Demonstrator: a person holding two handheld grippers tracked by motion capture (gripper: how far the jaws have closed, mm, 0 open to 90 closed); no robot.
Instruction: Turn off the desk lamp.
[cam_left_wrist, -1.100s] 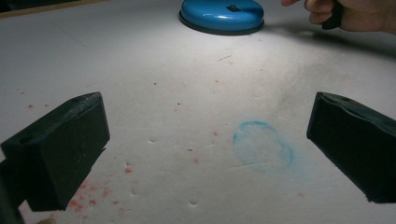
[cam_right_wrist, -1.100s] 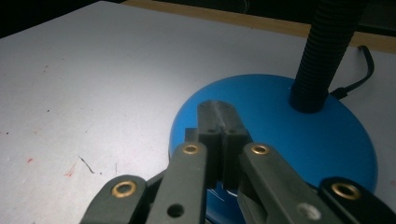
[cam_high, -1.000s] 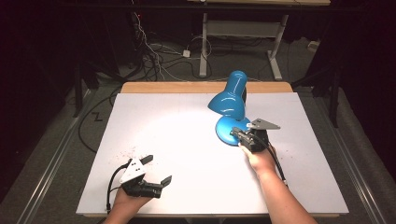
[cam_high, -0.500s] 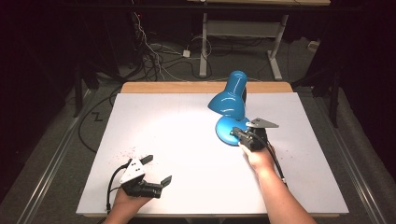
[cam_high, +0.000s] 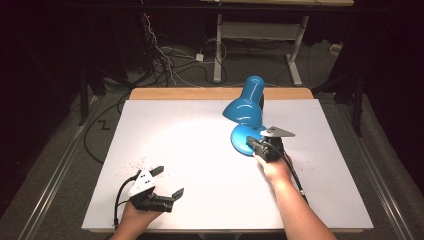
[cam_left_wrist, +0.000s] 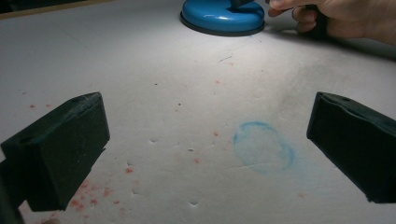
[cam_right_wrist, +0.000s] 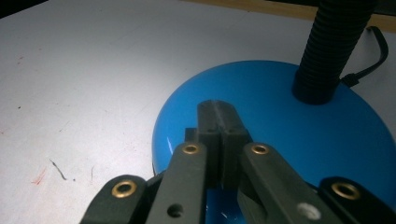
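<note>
A blue desk lamp (cam_high: 245, 107) stands lit at the back right of the white table (cam_high: 190, 150), its shade tilted down toward the table's middle. My right gripper (cam_high: 253, 145) is shut, with its tips resting on the front of the lamp's round base (cam_high: 240, 135). In the right gripper view the closed jaws (cam_right_wrist: 218, 109) lie on the glossy base (cam_right_wrist: 280, 121), nothing between them, with the black ribbed neck (cam_right_wrist: 334, 51) just beyond. My left gripper (cam_high: 169, 181) is held open near the front left edge. Its jaws (cam_left_wrist: 208, 116) stand wide apart over bare tabletop.
A faint blue ring stain (cam_left_wrist: 264, 147) and red specks (cam_left_wrist: 93, 196) mark the table between the left jaws. The lamp's black cord (cam_right_wrist: 376, 46) runs off behind the base. A wooden strip (cam_high: 200, 93) edges the far side, with floor cables (cam_high: 170, 55) beyond.
</note>
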